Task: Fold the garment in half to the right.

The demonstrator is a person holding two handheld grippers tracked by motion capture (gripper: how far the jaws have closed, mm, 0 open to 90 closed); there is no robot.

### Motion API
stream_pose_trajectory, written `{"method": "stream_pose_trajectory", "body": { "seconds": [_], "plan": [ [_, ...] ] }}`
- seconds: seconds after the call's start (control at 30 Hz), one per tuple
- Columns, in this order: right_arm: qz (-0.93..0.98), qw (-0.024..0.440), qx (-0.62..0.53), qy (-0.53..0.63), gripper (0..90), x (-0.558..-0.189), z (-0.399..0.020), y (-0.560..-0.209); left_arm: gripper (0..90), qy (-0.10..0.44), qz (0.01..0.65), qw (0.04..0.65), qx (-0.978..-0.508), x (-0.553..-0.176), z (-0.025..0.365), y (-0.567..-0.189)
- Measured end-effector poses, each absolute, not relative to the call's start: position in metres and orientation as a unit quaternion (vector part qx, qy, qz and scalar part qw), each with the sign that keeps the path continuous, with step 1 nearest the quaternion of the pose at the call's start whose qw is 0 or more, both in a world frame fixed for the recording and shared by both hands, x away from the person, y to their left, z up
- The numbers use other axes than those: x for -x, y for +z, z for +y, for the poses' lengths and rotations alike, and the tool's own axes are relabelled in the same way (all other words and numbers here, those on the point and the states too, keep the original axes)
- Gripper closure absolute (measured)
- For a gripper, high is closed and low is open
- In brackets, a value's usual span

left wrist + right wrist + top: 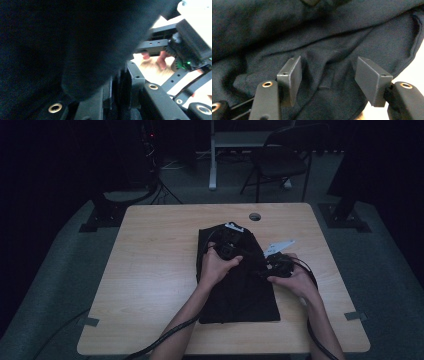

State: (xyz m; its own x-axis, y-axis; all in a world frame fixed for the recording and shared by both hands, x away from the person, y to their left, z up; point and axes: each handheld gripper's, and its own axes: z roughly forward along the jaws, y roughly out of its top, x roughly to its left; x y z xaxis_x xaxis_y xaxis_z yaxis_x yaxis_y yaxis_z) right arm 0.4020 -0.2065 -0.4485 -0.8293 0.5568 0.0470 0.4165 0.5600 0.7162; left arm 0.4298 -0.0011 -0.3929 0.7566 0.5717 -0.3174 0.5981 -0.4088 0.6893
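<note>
A dark garment (240, 292) lies folded on the wooden table (150, 270). My left gripper (226, 246) rests on the garment's upper half, held by a hand. In the left gripper view its jaws stand close together with a fold of the black cloth (75, 50) pinched between them, so the left gripper (120, 83) is shut on it. My right gripper (272, 265) sits at the garment's right edge. In the right gripper view its two pads stand apart around a raised ridge of the navy cloth (327, 75) without pressing it, leaving the right gripper (329, 68) open.
A round cable hole (254, 216) sits near the table's far edge. A folding chair (280, 160) and a desk leg (213, 155) stand behind the table. Cables trail off the near edge. Bare wood lies to the left of the garment.
</note>
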Motion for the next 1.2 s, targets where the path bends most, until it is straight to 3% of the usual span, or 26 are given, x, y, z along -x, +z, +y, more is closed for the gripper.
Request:
{"method": "stream_pose_trajectory", "body": {
  "seconds": [0.5,1.2],
  "plan": [
    [0.876,0.094,-0.276,0.384,37.1,-0.401,-0.207,-0.450,79.0,-0.016,0.362,0.374,-0.854,-0.442,-0.020,-0.411],
    [0.874,0.088,-0.277,0.389,31.7,-0.400,-0.206,-0.451,76.5,-0.036,0.369,0.371,-0.852,-0.451,-0.023,-0.428]
  ]
}}
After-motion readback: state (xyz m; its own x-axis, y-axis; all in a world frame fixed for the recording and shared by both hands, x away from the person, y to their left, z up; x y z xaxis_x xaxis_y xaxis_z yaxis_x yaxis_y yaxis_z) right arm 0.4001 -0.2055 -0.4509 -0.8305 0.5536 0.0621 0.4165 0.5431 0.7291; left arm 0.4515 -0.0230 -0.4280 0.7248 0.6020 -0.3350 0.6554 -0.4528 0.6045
